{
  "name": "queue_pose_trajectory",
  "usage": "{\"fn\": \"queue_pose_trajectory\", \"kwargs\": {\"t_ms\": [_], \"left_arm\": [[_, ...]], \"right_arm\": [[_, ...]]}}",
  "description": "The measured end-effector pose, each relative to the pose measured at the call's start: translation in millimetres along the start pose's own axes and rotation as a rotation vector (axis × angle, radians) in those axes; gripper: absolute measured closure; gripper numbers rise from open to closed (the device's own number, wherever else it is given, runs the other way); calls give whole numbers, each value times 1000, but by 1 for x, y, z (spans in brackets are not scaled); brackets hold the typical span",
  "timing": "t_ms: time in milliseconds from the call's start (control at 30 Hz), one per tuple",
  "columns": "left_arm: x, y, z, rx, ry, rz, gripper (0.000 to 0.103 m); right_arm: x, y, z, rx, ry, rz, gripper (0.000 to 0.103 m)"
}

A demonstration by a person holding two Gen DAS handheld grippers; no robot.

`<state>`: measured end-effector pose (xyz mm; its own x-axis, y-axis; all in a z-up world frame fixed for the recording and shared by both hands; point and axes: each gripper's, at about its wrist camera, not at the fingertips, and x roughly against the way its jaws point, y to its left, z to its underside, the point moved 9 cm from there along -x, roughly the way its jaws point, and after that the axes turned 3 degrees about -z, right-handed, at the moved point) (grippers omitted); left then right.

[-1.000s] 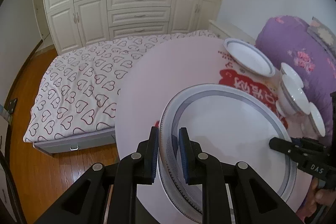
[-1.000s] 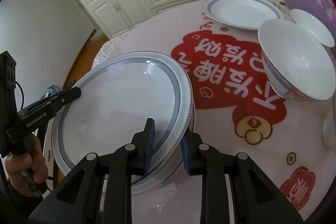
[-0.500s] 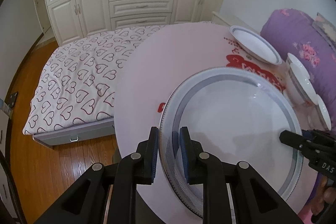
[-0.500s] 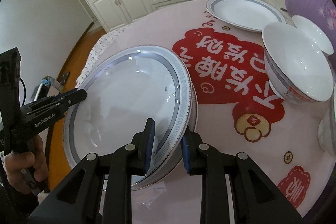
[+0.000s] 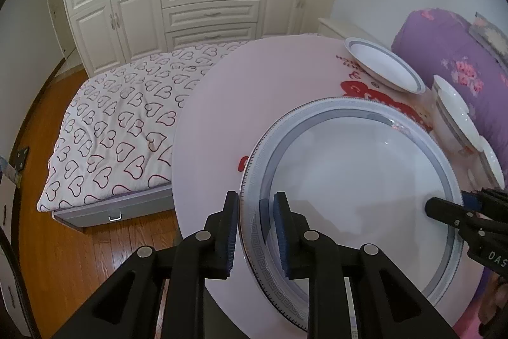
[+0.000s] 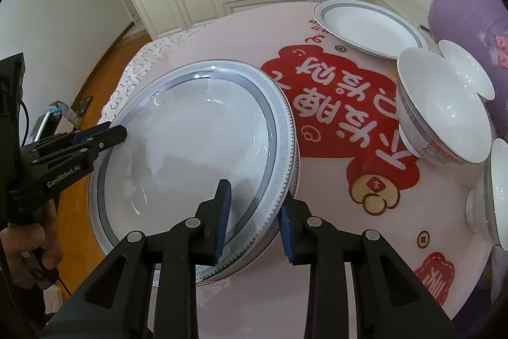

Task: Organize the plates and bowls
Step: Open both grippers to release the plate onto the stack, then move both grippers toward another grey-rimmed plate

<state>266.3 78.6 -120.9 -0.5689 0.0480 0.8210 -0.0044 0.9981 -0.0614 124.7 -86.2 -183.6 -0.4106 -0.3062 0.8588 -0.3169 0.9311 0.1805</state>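
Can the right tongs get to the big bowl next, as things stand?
Probably yes: the right tongs have just been opening around the large plate rim, and bare tabletop lies between them and the big bowl.

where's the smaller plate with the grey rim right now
In the right wrist view the smaller plate sits at the far side of the round table, upper right, beyond the red print and just behind the big bowl.

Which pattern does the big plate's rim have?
A grey key-fret band on the big plate, clearest in the right wrist view.
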Motion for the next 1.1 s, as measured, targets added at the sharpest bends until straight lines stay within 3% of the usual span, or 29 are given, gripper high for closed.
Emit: {"fn": "queue_pose_trajectory", "kwargs": {"t_ms": [200,333,533,633,667,700,733,833,1100], "left_arm": [[0,-3,2,-21,-4,-18,81],[-2,-7,4,-42,-9,-34,80],[-7,-10,8,-53,-8,-50,70],[-9,-8,7,-55,-4,-57,37],[-7,-7,5,-52,-13,-65,21],[-5,-6,3,-49,-29,-70,9],[-3,-6,1,-48,-40,-71,4],[4,-7,-1,-52,-54,-82,1],[26,-14,-17,-37,-86,-52,1]], "right_arm": [[1,2,0,-5,-6,-15,61],[2,4,0,17,-13,22,47],[3,-2,1,10,-14,39,44],[4,-5,-1,-4,-27,29,17],[4,-7,-3,-11,-36,23,8],[5,-9,-4,-23,-42,14,2],[6,-12,-5,-43,-49,-6,0],[5,-17,-5,-89,-44,-52,0],[22,-32,-19,-135,-107,-73,0]]}}
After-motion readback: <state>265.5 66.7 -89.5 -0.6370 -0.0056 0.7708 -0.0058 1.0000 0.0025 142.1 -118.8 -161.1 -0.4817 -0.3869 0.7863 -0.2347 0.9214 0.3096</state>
